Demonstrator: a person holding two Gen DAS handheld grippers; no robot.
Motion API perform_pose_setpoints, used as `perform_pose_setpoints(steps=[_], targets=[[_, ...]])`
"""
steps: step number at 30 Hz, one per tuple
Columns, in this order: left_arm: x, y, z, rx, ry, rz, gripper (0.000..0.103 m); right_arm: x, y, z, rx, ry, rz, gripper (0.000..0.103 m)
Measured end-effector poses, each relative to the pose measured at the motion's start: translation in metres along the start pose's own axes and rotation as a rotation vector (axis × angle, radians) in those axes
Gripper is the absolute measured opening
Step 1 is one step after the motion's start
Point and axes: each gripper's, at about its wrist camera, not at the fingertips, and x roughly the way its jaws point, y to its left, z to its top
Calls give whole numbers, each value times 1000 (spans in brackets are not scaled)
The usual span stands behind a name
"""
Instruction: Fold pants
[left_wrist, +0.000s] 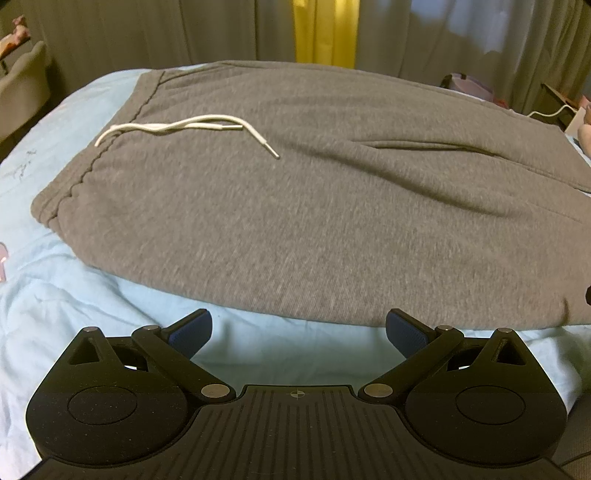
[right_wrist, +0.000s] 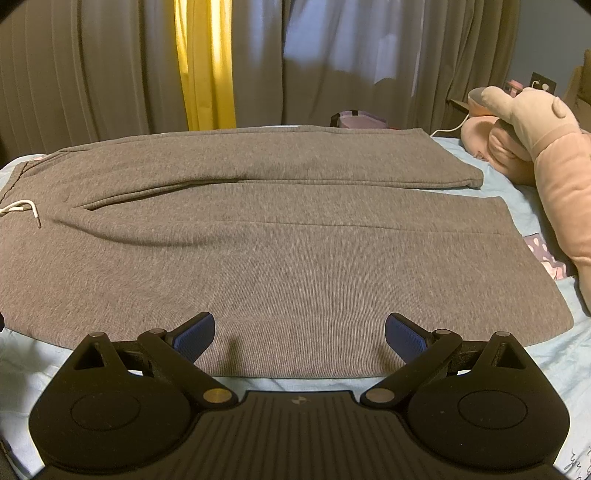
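Mounted low behind each pair of tongs, looking forward across the bed (left_wrist: 55, 295) toward the curtains (right_wrist: 110, 74). Left view close over the waist end of the pants (left_wrist: 295, 203); right view close over the leg end. Shared: drawstring (left_wrist: 177, 127), pants' middle, yellow curtain strip (right_wrist: 207, 66).

A light blue bedsheet (left_wrist: 92, 291) covers the bed. Grey-brown curtains (right_wrist: 92, 70) hang behind it, with a yellow strip (right_wrist: 205, 62) between them. A pink plush toy (right_wrist: 546, 155) lies at the right, near a white cable (right_wrist: 448, 129).
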Motion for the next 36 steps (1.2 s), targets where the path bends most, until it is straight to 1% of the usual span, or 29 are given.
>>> perform_pose_setpoints(steps=[36], targets=[[1,6,2,-35,12,-25,103,1,0,-1,5,4,0,99]])
